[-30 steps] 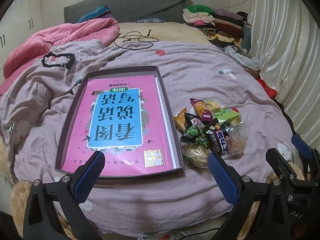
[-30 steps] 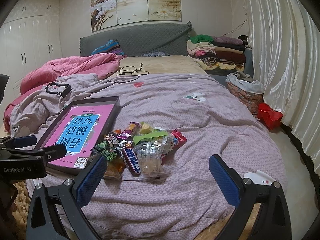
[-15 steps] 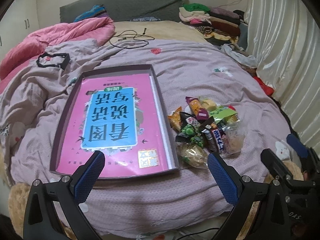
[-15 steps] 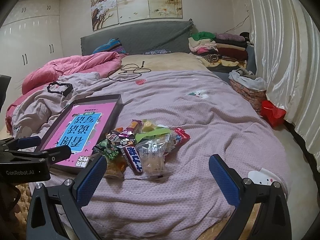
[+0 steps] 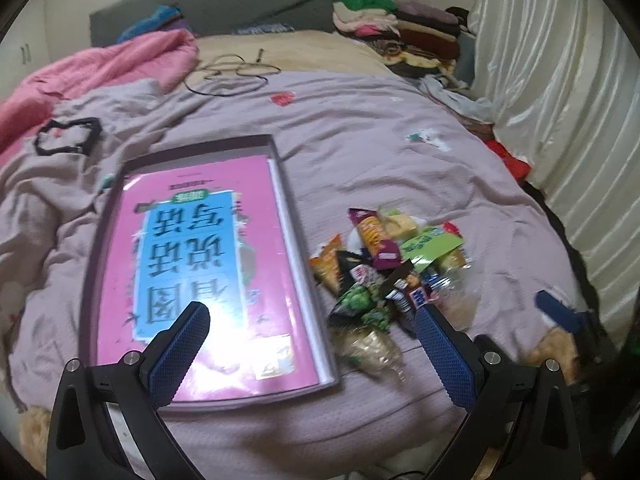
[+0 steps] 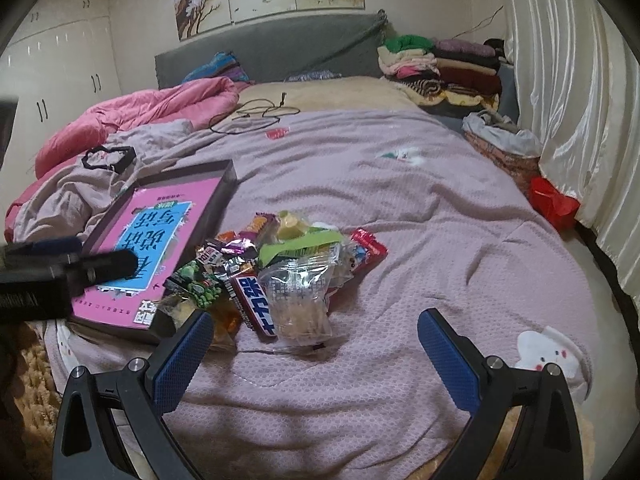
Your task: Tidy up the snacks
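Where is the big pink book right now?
The pink book lies inside the dark tray on the purple bedspread, left of the snack pile, ahead of the left claw.

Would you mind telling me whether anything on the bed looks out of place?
Yes: the snacks lie in a jumbled, overlapping heap on the purple bedspread, beside the shallow tray rather than inside it.

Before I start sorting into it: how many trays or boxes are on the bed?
1. A shallow dark tray holding a pink book lies on the bedspread, left of the snack pile. None other visible.
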